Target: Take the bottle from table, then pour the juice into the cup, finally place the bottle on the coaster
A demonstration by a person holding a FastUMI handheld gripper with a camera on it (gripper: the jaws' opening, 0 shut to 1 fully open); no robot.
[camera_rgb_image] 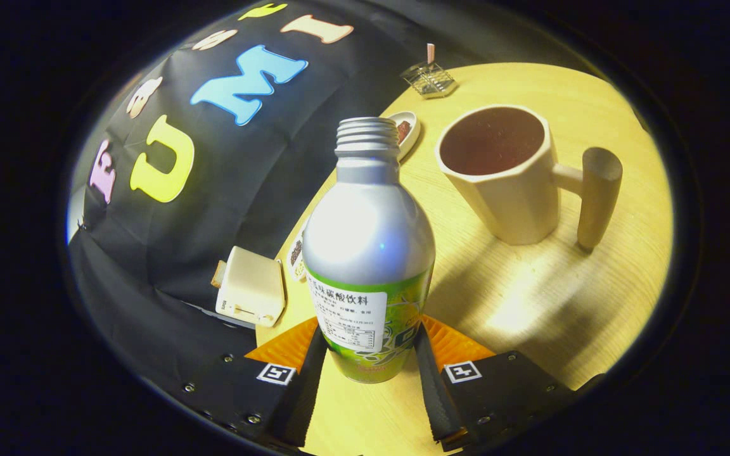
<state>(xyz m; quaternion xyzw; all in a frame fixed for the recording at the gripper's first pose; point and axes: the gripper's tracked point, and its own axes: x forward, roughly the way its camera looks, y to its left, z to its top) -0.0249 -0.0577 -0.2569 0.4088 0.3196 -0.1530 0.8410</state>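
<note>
Bottle (368, 253) is sitting right between your fingers (307, 373), and from what you can see both of them are pressed against its lower sides, so you've got it gripped. The gripper (370, 370) has it down near the base, around the green label part. It's a silver bottle with the cap off, threaded neck pointing up toward 12 o'clock, standing pretty much upright relative to the fingers. Can't tell whether its bottom is touching the counter (530, 304) or just off it.

Cup (504, 174) is off at about 1 o'clock from the bottle, beyond your fingers and well apart from it. It's a cream mug with a chunky wooden handle sticking out to the 3 o'clock side, standing upright on the counter, and the inside looks dark reddish-brown.

Further back, just past the bottle neck at 12 to 1 o'clock, there's a small white dish (406, 130) with something dark in it. Beyond that a little wire basket (428, 79) sits near the far edge of the counter. Over at 9 o'clock from the bottle, a small cream box (251, 285) sits by the counter's edge against the black cloth wall (225, 209).
</note>
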